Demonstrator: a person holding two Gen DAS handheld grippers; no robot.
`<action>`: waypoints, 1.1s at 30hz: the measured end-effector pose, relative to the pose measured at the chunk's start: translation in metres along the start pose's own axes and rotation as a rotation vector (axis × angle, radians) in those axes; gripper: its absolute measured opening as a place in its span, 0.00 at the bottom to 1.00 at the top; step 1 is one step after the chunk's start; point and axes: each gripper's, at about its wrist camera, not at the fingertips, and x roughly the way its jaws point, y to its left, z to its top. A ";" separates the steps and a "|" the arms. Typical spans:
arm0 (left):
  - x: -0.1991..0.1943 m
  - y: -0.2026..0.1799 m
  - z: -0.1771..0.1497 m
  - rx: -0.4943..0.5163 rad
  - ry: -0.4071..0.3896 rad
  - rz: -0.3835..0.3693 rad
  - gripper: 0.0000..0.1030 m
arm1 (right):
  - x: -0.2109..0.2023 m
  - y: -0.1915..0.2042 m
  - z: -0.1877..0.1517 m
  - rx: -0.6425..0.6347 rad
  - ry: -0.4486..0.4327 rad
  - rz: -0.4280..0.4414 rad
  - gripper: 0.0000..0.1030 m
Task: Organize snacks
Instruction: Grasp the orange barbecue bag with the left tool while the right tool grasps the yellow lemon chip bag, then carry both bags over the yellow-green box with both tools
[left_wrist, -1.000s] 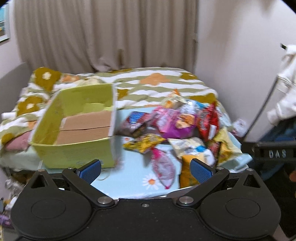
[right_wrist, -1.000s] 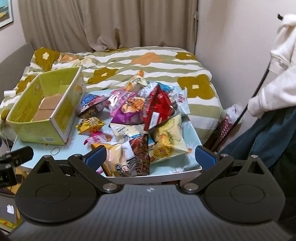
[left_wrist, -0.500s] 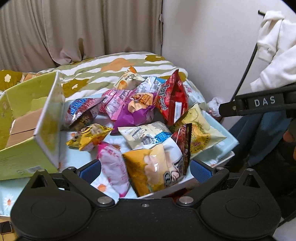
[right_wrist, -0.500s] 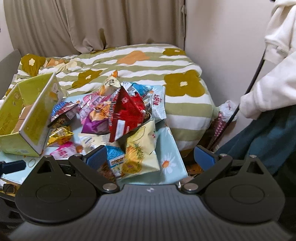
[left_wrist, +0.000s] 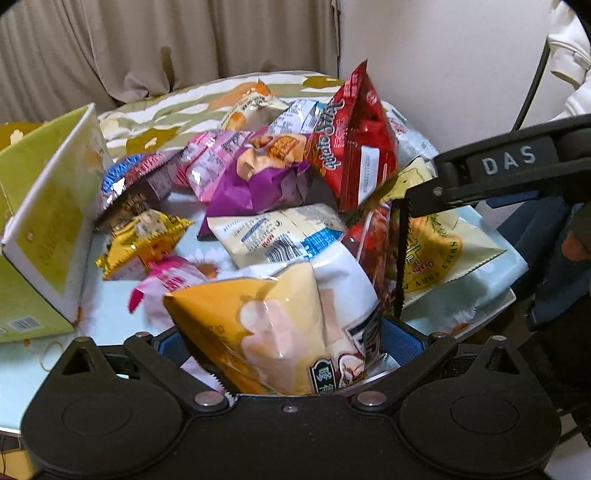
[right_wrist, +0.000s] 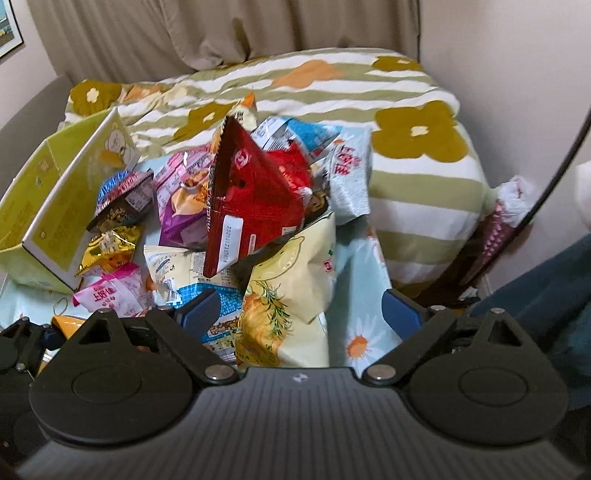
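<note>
The left gripper (left_wrist: 284, 341) gapes wide around a glossy orange-and-white snack bag (left_wrist: 280, 325), apparently ungripped. The right gripper (right_wrist: 299, 314), equally wide, straddles a pale-yellow lemon-print bag (right_wrist: 291, 291) near the table's right edge (right_wrist: 384, 266).

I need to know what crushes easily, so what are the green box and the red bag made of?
Green box: looks like printed cardboard, matte, with a white cut edge showing. Red bag: seemingly thin plastic foil film, glossy and crinkled, with a serrated seal edge.
</note>
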 end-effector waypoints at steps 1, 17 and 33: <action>0.002 0.000 0.000 -0.006 -0.001 -0.001 1.00 | 0.004 0.000 0.001 -0.003 0.006 0.004 1.00; 0.004 0.001 -0.003 -0.045 0.010 -0.050 0.69 | 0.049 -0.002 0.006 -0.028 0.091 0.059 0.93; -0.019 0.001 0.006 -0.054 -0.032 -0.068 0.69 | 0.029 -0.009 0.004 -0.010 0.068 0.029 0.62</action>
